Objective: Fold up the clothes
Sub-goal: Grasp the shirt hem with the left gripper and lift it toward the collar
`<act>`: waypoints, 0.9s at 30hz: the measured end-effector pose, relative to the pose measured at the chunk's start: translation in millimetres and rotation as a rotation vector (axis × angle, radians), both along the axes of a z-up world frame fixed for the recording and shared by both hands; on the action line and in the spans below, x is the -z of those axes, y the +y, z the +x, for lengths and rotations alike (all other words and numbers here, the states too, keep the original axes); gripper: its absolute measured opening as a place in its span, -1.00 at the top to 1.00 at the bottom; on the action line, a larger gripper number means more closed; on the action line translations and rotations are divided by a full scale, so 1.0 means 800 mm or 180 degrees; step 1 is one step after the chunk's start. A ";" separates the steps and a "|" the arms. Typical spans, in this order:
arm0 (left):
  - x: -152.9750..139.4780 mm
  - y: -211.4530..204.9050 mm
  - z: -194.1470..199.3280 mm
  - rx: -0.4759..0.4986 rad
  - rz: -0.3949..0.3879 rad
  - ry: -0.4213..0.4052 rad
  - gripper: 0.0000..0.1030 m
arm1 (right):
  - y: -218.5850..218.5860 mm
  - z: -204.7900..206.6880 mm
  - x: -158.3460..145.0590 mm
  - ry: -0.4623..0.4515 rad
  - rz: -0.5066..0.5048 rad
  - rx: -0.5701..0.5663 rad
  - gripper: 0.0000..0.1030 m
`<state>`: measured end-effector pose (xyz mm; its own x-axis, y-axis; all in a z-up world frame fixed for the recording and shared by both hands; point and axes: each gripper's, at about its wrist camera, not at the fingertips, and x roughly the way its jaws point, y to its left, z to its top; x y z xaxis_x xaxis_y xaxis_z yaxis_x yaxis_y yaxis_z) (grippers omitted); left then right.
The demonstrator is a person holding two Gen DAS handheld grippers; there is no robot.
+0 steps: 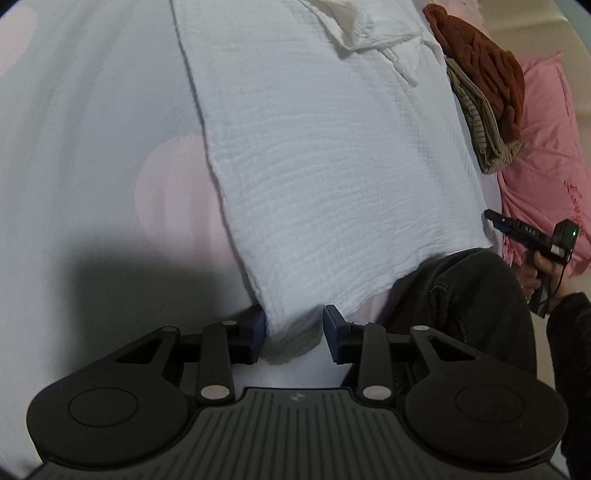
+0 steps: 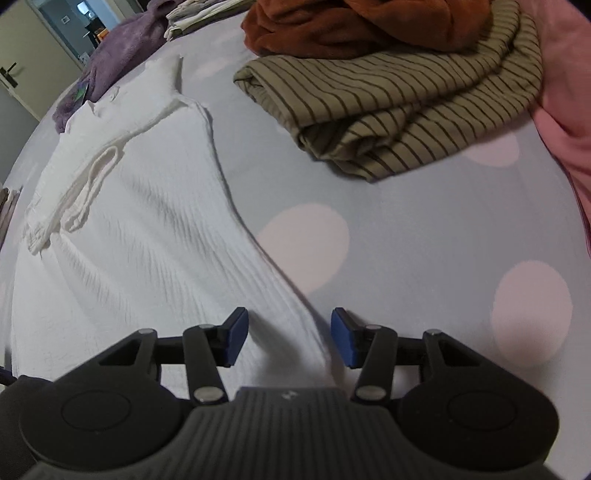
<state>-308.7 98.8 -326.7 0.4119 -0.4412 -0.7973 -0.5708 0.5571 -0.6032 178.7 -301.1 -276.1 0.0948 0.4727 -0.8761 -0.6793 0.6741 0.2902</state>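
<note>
A white crinkled garment (image 1: pixel 325 155) lies spread flat on the bed, its collar at the far end. My left gripper (image 1: pixel 293 328) is open, and the garment's near corner sits between its blue pads (image 1: pixel 332 328). In the right wrist view the same white garment (image 2: pixel 129 236) fills the left side, with a folded sleeve lying on top. My right gripper (image 2: pixel 290 336) is open and straddles the garment's right edge near the hem. A hand holds the right gripper (image 1: pixel 495 219) at the far right of the left wrist view.
The bedsheet (image 2: pixel 424 229) is pale with pink dots. A folded striped olive garment (image 2: pixel 406 103) lies under a rust-coloured one (image 2: pixel 351 22) at the back right. A pink pillow (image 1: pixel 546 155), a purple garment (image 2: pixel 122 48) and the person's dark trouser leg (image 1: pixel 465 295) border the area.
</note>
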 end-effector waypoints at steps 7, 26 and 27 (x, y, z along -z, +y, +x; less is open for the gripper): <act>0.008 -0.009 0.002 0.0024 -0.0013 0.0055 0.90 | -0.001 -0.001 0.004 0.0150 -0.0066 -0.0049 0.41; -0.111 0.053 -0.070 -0.0057 -0.0279 -0.0578 0.91 | 0.034 -0.010 -0.106 0.0271 0.0072 -0.0337 0.92; -0.113 0.049 -0.071 -0.0010 -0.0284 -0.0549 0.91 | 0.035 -0.010 -0.115 0.0270 0.0077 -0.0334 0.92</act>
